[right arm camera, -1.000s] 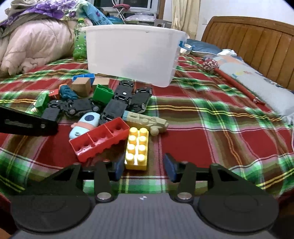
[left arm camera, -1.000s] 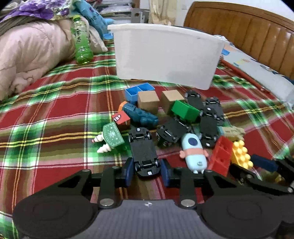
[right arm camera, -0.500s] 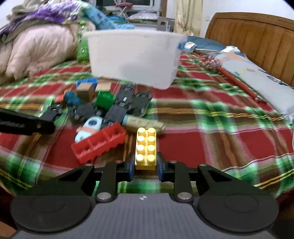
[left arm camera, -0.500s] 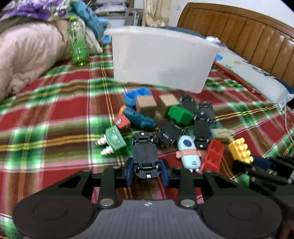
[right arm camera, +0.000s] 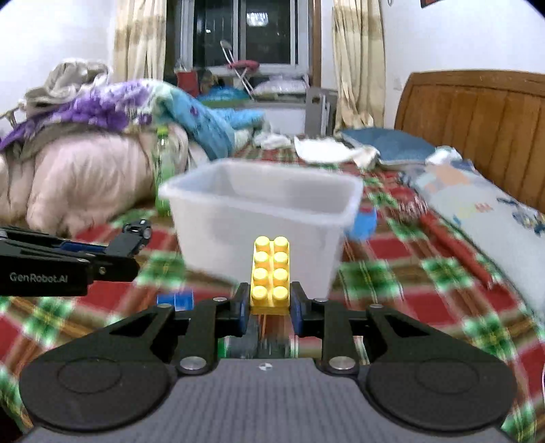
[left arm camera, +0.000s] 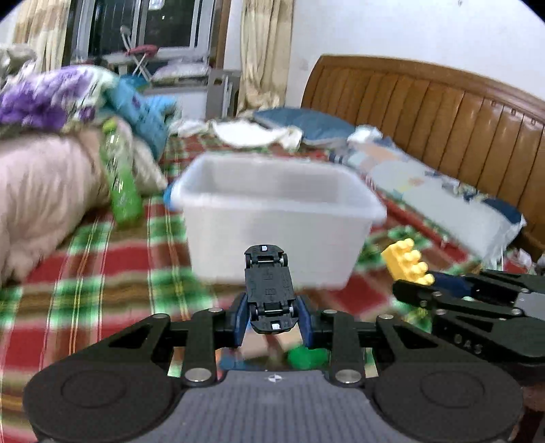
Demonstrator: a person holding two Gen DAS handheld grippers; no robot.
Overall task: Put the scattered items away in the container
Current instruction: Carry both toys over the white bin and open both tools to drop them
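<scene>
White container (left arm camera: 277, 218) sitting on plaid bedspread (left arm camera: 85, 272), open top facing up, ahead of both grippers. Left gripper (left arm camera: 272, 315) pinching black toy car (left arm camera: 270, 289) by its sides, underside up, nose pointing toward container, clear of the bed. Right gripper (right arm camera: 267, 306) clamping yellow brick (right arm camera: 270, 272) between narrowly set jaws, studs up, raised off the bedspread. Green bottle (left arm camera: 121, 184) leaning on pink quilt (left arm camera: 44, 191) left of container. Background blurring.

Wooden headboard (left arm camera: 442, 112), cream curtains (right arm camera: 357, 61), dark window (right arm camera: 245, 30), white wall (left arm camera: 408, 30)
</scene>
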